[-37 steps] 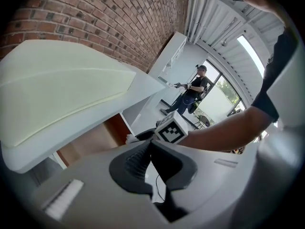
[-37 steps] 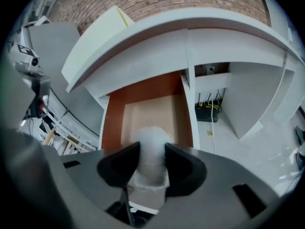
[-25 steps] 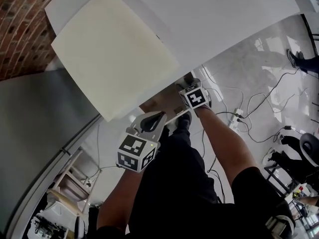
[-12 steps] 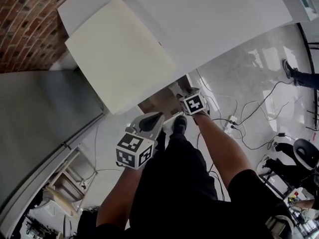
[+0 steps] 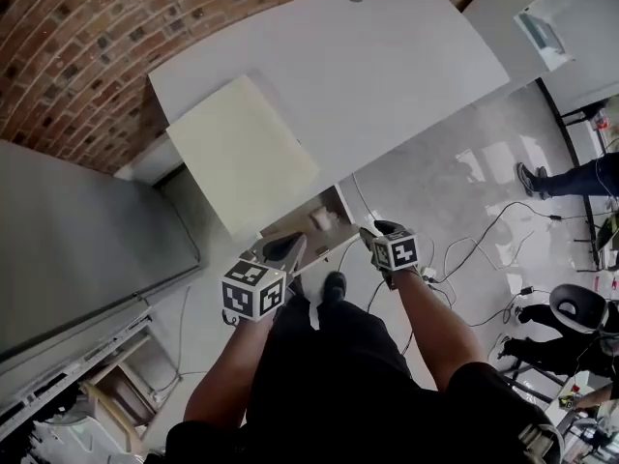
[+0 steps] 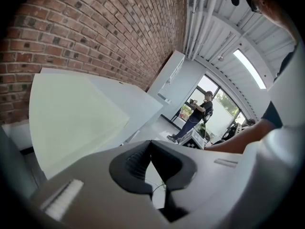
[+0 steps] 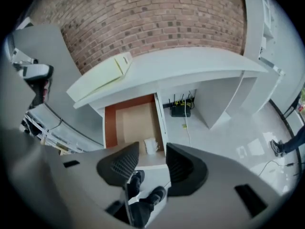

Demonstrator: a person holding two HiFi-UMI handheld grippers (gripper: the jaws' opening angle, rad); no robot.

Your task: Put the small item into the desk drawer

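Observation:
The desk drawer [image 7: 135, 122] stands pulled out under the white desk [image 7: 190, 66], showing a brown floor and a reddish left wall. A small white item [image 7: 151, 145] lies inside it at the front right corner; in the head view the same item [image 5: 320, 218] sits in the open drawer [image 5: 300, 225]. My right gripper [image 7: 151, 160] hangs above and in front of the drawer, jaws open and empty. In the head view the right gripper [image 5: 375, 237] is just right of the drawer. My left gripper [image 5: 288, 246] hovers at the drawer's front edge, shut on nothing.
A cream board [image 5: 242, 153] lies on the desk top by the brick wall [image 5: 87, 56]. A grey partition [image 5: 68, 240] stands to the left. A black box with cables [image 7: 180, 110] sits under the desk, and cables [image 5: 484, 240] trail over the floor. My shoes [image 7: 145, 194] are below the drawer.
My right gripper has drawn back from over the drawer toward me, and the white item now lies uncovered inside. The head view has tilted up, showing more desk and brick wall.

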